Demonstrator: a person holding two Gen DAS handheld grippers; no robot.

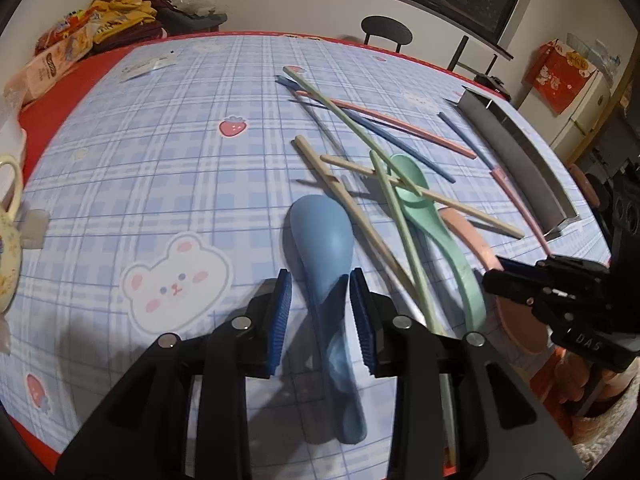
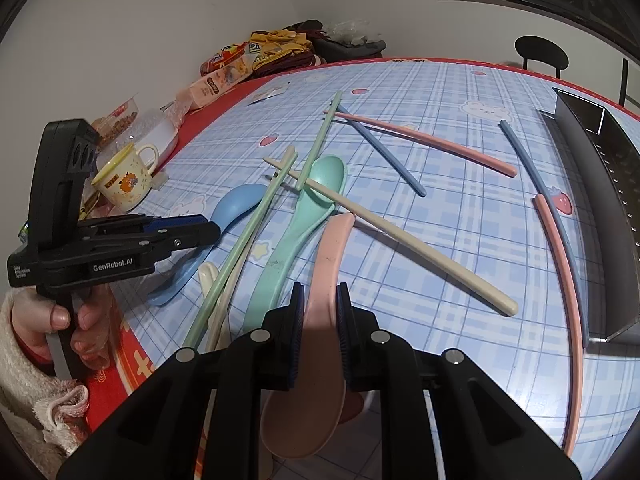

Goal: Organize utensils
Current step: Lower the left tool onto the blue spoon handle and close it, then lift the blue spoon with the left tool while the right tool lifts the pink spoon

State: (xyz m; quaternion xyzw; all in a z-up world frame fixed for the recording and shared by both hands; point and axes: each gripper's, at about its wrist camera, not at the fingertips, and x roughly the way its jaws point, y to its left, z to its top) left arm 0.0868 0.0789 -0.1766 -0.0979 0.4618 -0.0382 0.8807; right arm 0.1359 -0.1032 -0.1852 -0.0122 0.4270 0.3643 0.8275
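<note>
A blue spoon [image 1: 320, 236] lies on the plaid tablecloth with its bowl pointing away. Its handle runs between the fingers of my left gripper [image 1: 320, 276], which stands open: the right pad is against the handle and a gap shows at the left pad. My right gripper [image 2: 320, 288] is shut on the handle of a pink spoon [image 2: 328, 248], whose bowl hangs toward the camera. Beside it lie a green spoon [image 2: 320, 184] and crossed green chopsticks [image 2: 256, 224] and beige chopsticks [image 2: 400, 236]. In the right wrist view the left gripper [image 2: 216, 232] hovers over the blue spoon [image 2: 240, 204].
A dark metal tray [image 1: 516, 156] stands along the right side of the table, with pink and blue chopsticks [image 2: 560, 248] beside it. More pink and blue chopsticks [image 2: 424, 140] lie mid-table. A yellow mug [image 2: 124, 180], food containers and snack packets [image 2: 240, 68] crowd the left. A chair [image 1: 386, 30] stands behind.
</note>
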